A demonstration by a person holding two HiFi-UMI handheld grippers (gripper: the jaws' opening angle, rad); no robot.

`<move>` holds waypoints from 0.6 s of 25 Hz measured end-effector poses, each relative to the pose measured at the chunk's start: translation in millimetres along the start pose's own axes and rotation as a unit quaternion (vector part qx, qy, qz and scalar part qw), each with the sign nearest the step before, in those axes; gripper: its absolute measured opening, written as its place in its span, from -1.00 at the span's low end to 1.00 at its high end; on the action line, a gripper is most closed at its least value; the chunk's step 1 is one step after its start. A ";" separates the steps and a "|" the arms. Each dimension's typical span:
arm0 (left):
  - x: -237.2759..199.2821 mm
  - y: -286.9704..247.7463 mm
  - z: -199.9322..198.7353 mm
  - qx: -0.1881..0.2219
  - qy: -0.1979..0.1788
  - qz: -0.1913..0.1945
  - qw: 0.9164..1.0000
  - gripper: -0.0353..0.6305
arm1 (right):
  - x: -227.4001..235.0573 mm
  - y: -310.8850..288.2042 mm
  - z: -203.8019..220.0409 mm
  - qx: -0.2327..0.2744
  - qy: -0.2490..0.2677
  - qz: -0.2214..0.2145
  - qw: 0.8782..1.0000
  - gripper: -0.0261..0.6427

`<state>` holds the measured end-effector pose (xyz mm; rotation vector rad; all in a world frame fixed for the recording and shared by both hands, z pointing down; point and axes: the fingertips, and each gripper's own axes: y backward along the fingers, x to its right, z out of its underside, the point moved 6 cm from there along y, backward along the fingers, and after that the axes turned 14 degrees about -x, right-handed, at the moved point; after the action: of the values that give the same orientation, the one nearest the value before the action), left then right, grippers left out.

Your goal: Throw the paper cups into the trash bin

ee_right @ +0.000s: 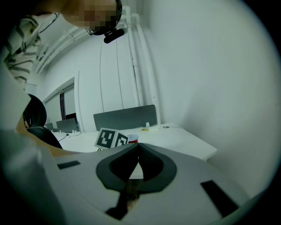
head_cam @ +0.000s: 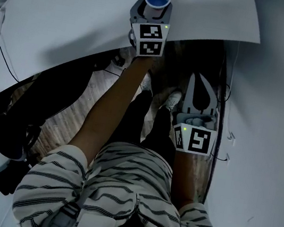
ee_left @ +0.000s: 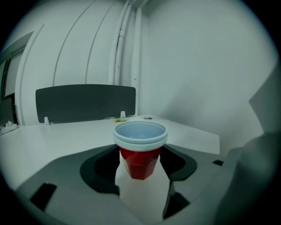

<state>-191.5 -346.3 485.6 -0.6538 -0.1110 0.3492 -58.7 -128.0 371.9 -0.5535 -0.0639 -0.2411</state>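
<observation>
Tabletop [head_cam: 67, 11] spreads white beneath the paper cup [ee_left: 140, 147] toward a dark panel [ee_left: 85, 103].

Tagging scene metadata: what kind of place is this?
Probably an office: a white desk with a grey divider panel, what looks like a black office chair beside it, and wall conduit.

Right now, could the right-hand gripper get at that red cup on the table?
Probably not as it stands. The right gripper hangs low off the table edge with its jaws together, and the left gripper has the red cup between its jaws, blocking the near side.
</observation>
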 end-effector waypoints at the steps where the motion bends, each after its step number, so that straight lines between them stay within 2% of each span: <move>1: 0.6 2.7 -1.1 0.002 0.001 0.001 1.000 0.02 | 0.0 2.0 0.4 0.000 -0.001 0.000 1.000 -0.89; 15: 11.4 47.5 -23.2 0.027 0.008 0.011 1.000 0.01 | 2.2 35.0 -8.9 0.024 -0.018 0.020 0.999 -0.89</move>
<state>-189.4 -320.6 438.1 -0.6043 -0.0797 0.3669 -48.0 -104.3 346.6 -0.5110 -0.0940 -0.1903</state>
